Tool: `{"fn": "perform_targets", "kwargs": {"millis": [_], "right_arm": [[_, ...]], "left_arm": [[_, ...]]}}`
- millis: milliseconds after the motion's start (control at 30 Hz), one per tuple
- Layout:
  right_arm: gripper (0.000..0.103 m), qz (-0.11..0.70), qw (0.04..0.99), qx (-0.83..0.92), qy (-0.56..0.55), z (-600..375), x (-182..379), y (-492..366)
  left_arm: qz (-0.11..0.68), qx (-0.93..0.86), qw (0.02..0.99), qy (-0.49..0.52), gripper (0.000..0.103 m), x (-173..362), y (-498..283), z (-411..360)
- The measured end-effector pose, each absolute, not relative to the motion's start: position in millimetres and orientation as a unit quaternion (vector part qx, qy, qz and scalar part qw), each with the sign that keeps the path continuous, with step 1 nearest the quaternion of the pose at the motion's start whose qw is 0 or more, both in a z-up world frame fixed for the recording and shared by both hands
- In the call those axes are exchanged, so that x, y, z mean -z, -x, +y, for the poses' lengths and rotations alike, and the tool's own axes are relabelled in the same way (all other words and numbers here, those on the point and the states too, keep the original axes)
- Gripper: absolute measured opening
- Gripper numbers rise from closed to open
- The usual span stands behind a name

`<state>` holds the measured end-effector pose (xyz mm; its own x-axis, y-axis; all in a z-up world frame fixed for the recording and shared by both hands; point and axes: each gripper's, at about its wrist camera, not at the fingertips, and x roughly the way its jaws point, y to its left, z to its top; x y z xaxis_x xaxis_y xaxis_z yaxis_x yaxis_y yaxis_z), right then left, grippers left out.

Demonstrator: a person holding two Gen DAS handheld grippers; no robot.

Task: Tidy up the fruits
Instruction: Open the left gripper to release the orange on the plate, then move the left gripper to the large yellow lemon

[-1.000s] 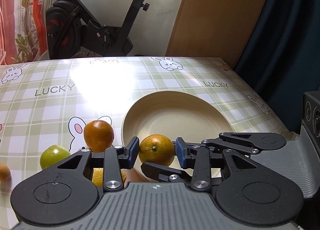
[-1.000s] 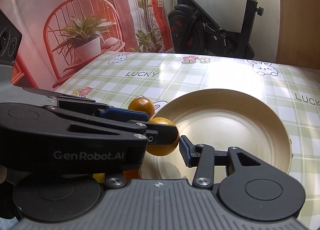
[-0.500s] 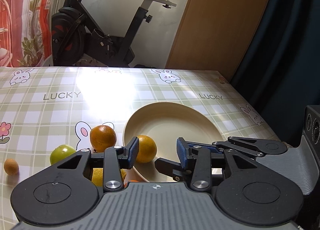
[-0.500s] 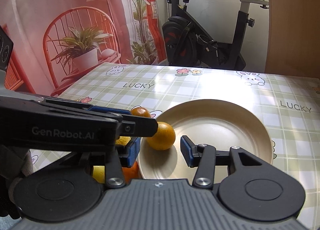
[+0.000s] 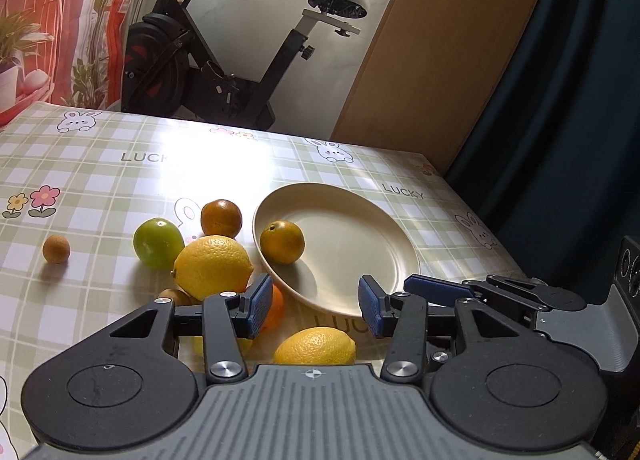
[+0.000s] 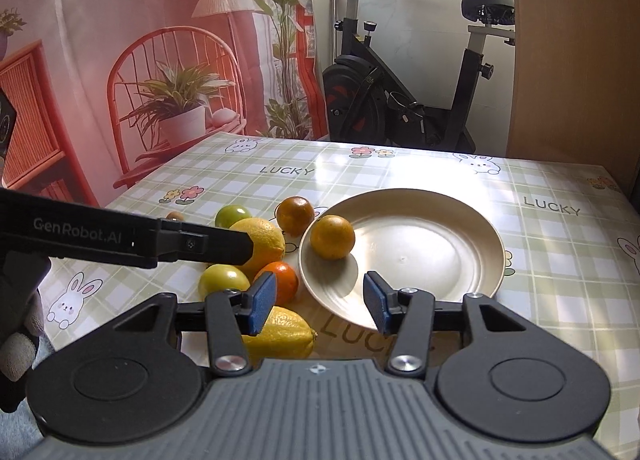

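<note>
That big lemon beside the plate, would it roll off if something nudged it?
Probably only a little. The big lemon is oval with pointed ends, so it would likely wobble rather than run. The green fruit and the plate rim crowd it closely. Its pebbled skin probably grips well.

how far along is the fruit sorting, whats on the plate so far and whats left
Done: one orange sits in the plate. In hand: nothing; the left tool and right tool are both open and empty. Left on the table beside the plate: a large lemon, a second lemon, green fruits and other small oranges.
</note>
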<state>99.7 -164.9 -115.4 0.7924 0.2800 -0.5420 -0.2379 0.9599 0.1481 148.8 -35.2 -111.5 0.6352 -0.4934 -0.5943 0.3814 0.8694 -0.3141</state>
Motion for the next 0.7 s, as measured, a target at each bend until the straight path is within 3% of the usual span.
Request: {"fn": "perform_targets", "kwargs": {"millis": [233,533,633,700], "right_arm": [[0.068,0.311,0.937,-0.160,-0.015,-141,130,-87],[0.069,0.317,0.933,-0.169,-0.007,-130,139,-86],[0.070,0.318,0.932,-0.172,-0.005,-128,142,-87],[0.070,0.319,0.932,-0.173,-0.004,-127,144,-88]], "left_arm": [[0.348,0.216,0.907,0.094,0.051,116,-139,-24],[0.356,0.213,0.906,0.081,0.056,128,-132,-29],[0.354,0.202,0.911,0.067,0.065,130,-132,-32],[0.348,0.178,0.919,0.055,0.081,132,-130,-32]]}}
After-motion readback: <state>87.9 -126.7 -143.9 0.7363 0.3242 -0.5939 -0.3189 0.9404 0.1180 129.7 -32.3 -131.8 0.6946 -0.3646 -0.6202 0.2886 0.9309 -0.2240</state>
